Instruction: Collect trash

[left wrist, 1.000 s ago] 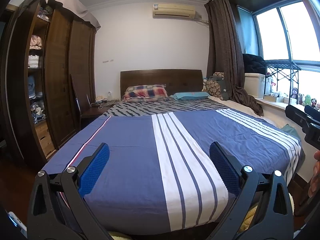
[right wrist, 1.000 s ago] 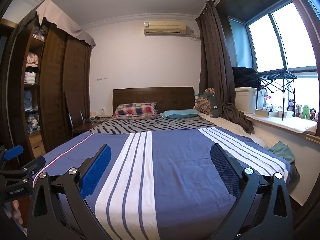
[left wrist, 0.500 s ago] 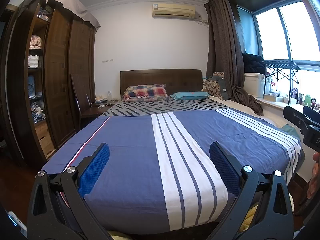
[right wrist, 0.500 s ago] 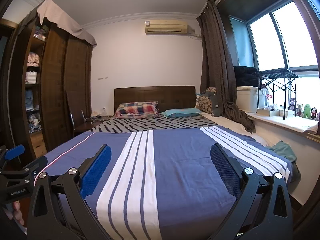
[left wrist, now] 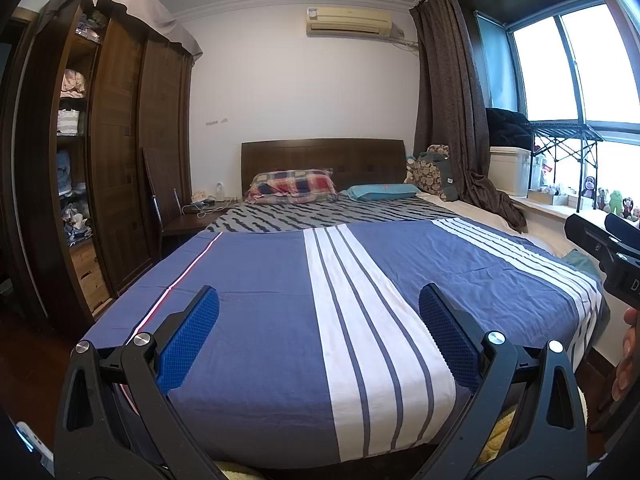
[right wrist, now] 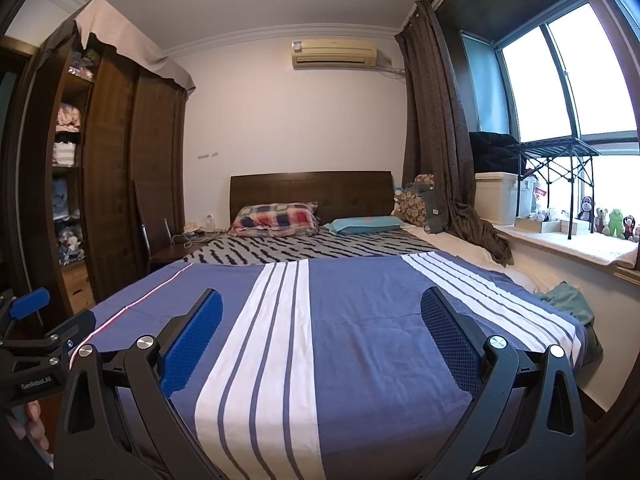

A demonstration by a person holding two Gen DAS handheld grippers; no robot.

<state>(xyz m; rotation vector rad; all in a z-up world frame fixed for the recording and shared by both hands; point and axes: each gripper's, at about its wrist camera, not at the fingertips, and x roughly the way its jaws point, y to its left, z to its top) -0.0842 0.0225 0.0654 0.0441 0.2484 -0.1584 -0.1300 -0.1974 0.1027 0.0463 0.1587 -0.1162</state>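
Note:
No trash shows clearly in either view. My left gripper (left wrist: pixel 319 336) is open and empty, held at the foot of a bed with a blue and white striped cover (left wrist: pixel 260 300). My right gripper (right wrist: pixel 321 340) is open and empty too, to the right of the left one, over the same cover (right wrist: pixel 360 320). The right gripper's body shows at the right edge of the left wrist view (left wrist: pixel 608 252). The left gripper's body shows at the left edge of the right wrist view (right wrist: pixel 36 344).
A dark wooden wardrobe (left wrist: pixel 120 140) with open shelves stands on the left. A bedside table (left wrist: pixel 192 220) with small items and cables is beside the headboard. Pillows (left wrist: pixel 292 190) lie at the head. A window sill (right wrist: pixel 568 240) with toys, a box and a rack runs along the right.
The right wrist view has shifted slightly, so the room sits a little higher and to the left. The left wrist view is nearly unchanged. Both grippers stay open.

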